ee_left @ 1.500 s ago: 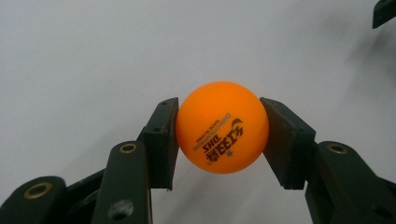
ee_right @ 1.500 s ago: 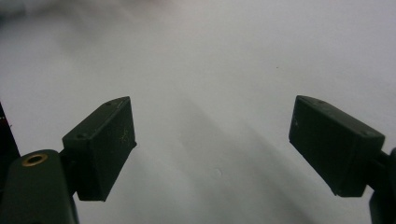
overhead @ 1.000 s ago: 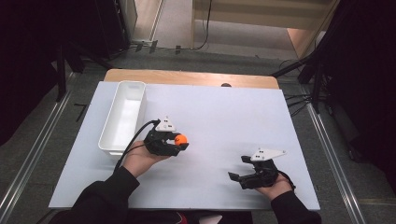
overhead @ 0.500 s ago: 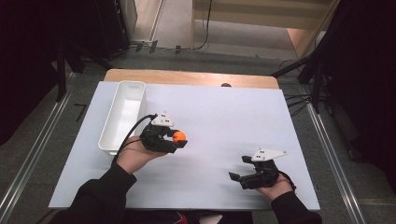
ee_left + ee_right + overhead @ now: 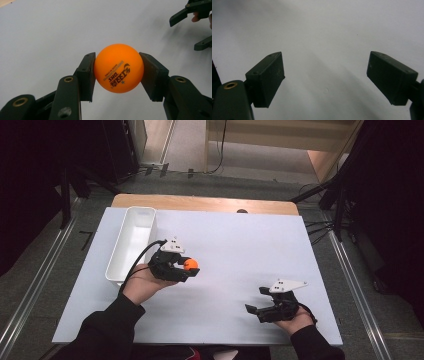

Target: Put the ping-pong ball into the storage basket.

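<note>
1. Ball: one, orange, with dark print on its face. It sits just right of the bin's near end, clamped between the left gripper's jaws and off the table.
2. Left gripper: one, closed on the ball; a pad presses each side at about the ball's widest part, as the left gripper view shows.
3. Right gripper: one, jaws spread wide with nothing between them. It rests low on the table, well apart from the bin, toward the near right.
4. Bin: one, white, long and narrow; its visible inside holds nothing. It lies lengthwise along the table's left side.
5. Table: one, white top.
6. Likely step, as a judgement: carrying the ball toward the bin.
7. Risk: the ball is smooth, light and round, so a slackened or off-centre squeeze could let it pop out, bounce and roll off the table.
8. Risk: a release from too high above the bin could bounce the ball back out.
9. Risk: the trailing cable could snag on the bin's rim and drag the bin.
</note>
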